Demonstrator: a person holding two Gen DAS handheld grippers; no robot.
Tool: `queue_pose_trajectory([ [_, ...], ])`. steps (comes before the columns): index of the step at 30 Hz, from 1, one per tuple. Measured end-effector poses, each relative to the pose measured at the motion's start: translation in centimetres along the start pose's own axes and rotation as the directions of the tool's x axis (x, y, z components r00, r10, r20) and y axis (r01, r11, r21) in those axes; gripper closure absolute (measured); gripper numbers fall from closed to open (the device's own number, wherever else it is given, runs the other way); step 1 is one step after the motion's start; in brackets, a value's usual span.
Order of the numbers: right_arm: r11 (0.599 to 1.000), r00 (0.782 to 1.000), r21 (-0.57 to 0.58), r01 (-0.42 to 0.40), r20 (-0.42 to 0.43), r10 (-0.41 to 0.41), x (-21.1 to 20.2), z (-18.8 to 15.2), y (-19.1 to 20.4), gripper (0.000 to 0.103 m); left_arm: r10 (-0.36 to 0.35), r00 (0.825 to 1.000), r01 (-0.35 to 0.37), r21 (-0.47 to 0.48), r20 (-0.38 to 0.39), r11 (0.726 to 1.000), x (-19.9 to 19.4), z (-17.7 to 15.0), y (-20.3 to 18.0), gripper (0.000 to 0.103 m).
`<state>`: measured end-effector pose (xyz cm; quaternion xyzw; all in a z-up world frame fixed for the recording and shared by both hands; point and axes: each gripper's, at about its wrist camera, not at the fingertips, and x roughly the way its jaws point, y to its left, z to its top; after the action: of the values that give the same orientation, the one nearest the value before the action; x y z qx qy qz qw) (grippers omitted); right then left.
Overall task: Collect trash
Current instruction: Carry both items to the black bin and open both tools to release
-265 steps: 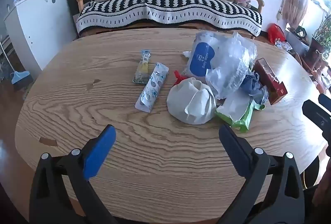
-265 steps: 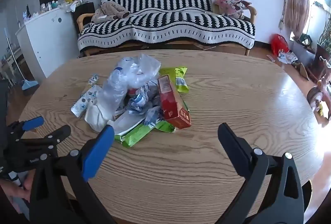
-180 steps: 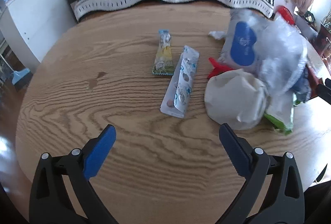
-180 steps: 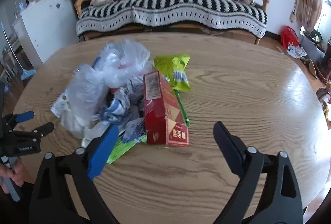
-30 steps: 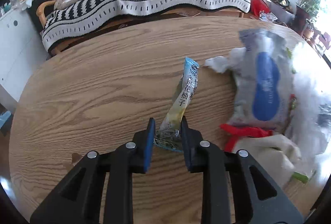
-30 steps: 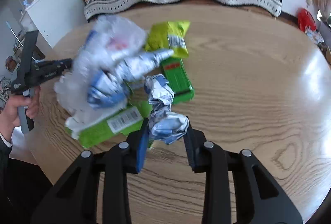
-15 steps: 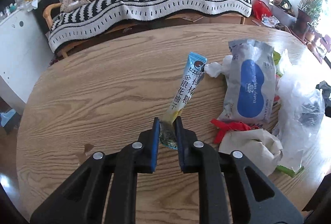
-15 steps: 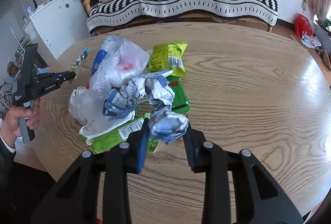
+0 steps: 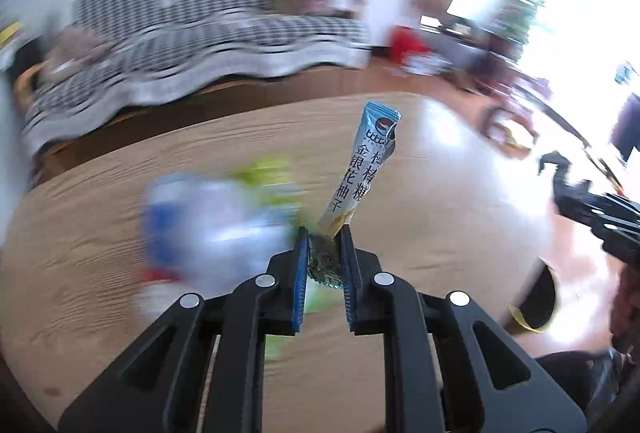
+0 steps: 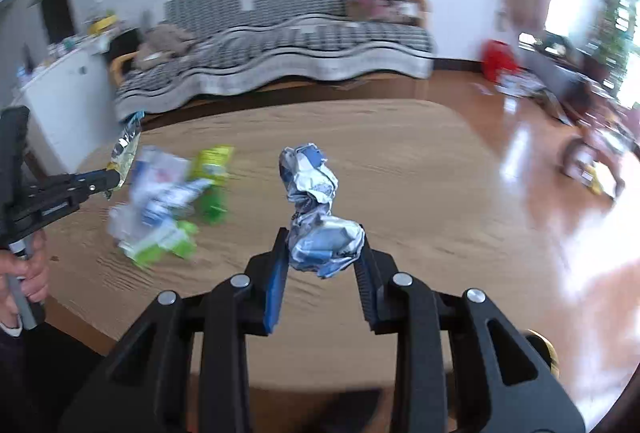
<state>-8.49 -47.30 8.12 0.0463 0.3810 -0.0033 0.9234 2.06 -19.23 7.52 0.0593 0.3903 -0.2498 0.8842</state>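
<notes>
stick wrapper, "金银花柚子", "棒棒糖"

Glossy printed film on stick wrapper — crinkled, foil-like sheen on crumpled wrapper. Wood-grain table, glare-polished. Matt black plastic, likely, on gripper frames.

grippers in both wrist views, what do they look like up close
Both are black plastic, scissor-like frames with triangular cut-outs and round silver rivets. The left gripper has blue ribbed pads on both fingers; the right gripper shows one blue pad and one that looks black. The person's bare hand shows a white cuff under a dark sleeve.
</notes>
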Motion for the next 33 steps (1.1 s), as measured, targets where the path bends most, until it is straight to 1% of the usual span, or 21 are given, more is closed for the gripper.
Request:
queue_pose_trajectory([
  [2,0.997,0.998,0.046,0.060,-0.004,-0.060,-2.1,-1.6,-4.1,0.072,-0.071,0.997,0.072,0.077,-0.020,0.994,1.4,0.6,-7.2,0.088],
  [4,0.985,0.991,0.109,0.135,-0.020,-0.133,-4.4,-3.7,-9.1,0.072,-0.160,0.985,0.167,0.139,-0.065,0.976,2.9,0.8,-14.1,0.088],
  [5,0.975,0.985,0.141,0.171,-0.031,-0.168,-5.4,-4.9,-11.4,0.072,-0.205,0.974,0.220,0.186,-0.096,0.958,3.9,0.5,-19.0,0.088],
  [6,0.967,0.981,0.169,0.192,-0.040,-0.188,-6.2,-5.8,-13.1,0.072,-0.222,0.968,0.242,0.214,-0.115,0.946,4.5,0.3,-21.6,0.088],
  [7,0.950,0.974,0.219,0.224,-0.062,-0.216,-7.3,-7.4,-15.9,0.072,-0.255,0.956,0.284,0.247,-0.143,0.926,5.4,-0.3,-25.7,0.088],
  [9,0.926,0.963,0.268,0.268,-0.089,-0.253,-8.5,-9.5,-19.0,0.072,-0.301,0.931,0.350,0.270,-0.206,0.897,7.0,-1.5,-31.0,0.088],
  [11,0.897,0.951,0.316,0.309,-0.121,-0.285,-9.5,-12.0,-22.3,0.071,-0.313,0.914,0.383,0.294,-0.259,0.876,8.9,-3.1,-35.3,0.088],
  [13,0.867,0.941,0.367,0.336,-0.156,-0.299,-9.8,-14.4,-25.2,0.071,-0.293,0.901,0.396,0.331,-0.320,0.856,11.7,-5.7,-39.7,0.088],
  [14,0.856,0.938,0.385,0.345,-0.172,-0.300,-9.7,-15.3,-26.3,0.071,-0.288,0.894,0.404,0.339,-0.344,0.850,12.6,-6.6,-40.8,0.088],
  [15,0.842,0.933,0.405,0.357,-0.196,-0.301,-9.3,-16.6,-27.5,0.071,-0.290,0.876,0.427,0.342,-0.384,0.837,14.0,-8.1,-42.1,0.088],
  [16,0.837,0.932,0.415,0.357,-0.209,-0.295,-8.8,-17.3,-28.1,0.071,-0.295,0.864,0.442,0.334,-0.407,0.833,14.7,-8.8,-42.7,0.088],
  [17,0.830,0.933,0.430,0.355,-0.223,-0.284,-8.3,-18.4,-28.9,0.071,-0.293,0.847,0.456,0.321,-0.445,0.830,16.0,-10.0,-43.5,0.088],
  [19,0.815,0.929,0.457,0.357,-0.259,-0.262,-6.6,-20.3,-30.0,0.071,-0.293,0.827,0.473,0.311,-0.479,0.824,17.5,-11.1,-44.0,0.088],
  [20,0.810,0.928,0.466,0.357,-0.274,-0.251,-5.8,-20.9,-30.6,0.071,-0.280,0.825,0.470,0.321,-0.491,0.822,18.3,-11.5,-44.2,0.088],
  [22,0.792,0.928,0.500,0.351,-0.301,-0.221,-3.8,-22.4,-31.6,0.071,-0.260,0.831,0.455,0.330,-0.492,0.827,19.4,-11.9,-44.1,0.088],
  [24,0.777,0.929,0.525,0.347,-0.308,-0.207,-2.8,-23.4,-32.4,0.071,-0.257,0.820,0.456,0.312,-0.511,0.833,20.6,-12.1,-44.0,0.088],
  [25,0.769,0.929,0.538,0.345,-0.310,-0.201,-2.2,-23.7,-32.8,0.071,-0.245,0.820,0.451,0.319,-0.518,0.834,21.1,-12.4,-44.0,0.088],
  [26,0.763,0.931,0.549,0.341,-0.309,-0.193,-1.8,-23.9,-33.1,0.071,-0.238,0.822,0.448,0.330,-0.517,0.831,21.3,-12.7,-44.7,0.088],
  [28,0.756,0.933,0.563,0.334,-0.310,-0.181,-1.1,-24.0,-33.5,0.071,-0.243,0.817,0.456,0.328,-0.523,0.827,21.7,-12.7,-44.9,0.088],
  [31,0.755,0.931,0.561,0.339,-0.313,-0.185,-0.4,-23.6,-33.9,0.070,-0.243,0.826,0.449,0.334,-0.508,0.829,22.1,-12.7,-45.5,0.088],
  [33,0.751,0.931,0.564,0.344,-0.310,-0.194,-0.5,-23.4,-34.2,0.070,-0.260,0.822,0.460,0.321,-0.507,0.828,22.2,-12.6,-45.7,0.088],
])
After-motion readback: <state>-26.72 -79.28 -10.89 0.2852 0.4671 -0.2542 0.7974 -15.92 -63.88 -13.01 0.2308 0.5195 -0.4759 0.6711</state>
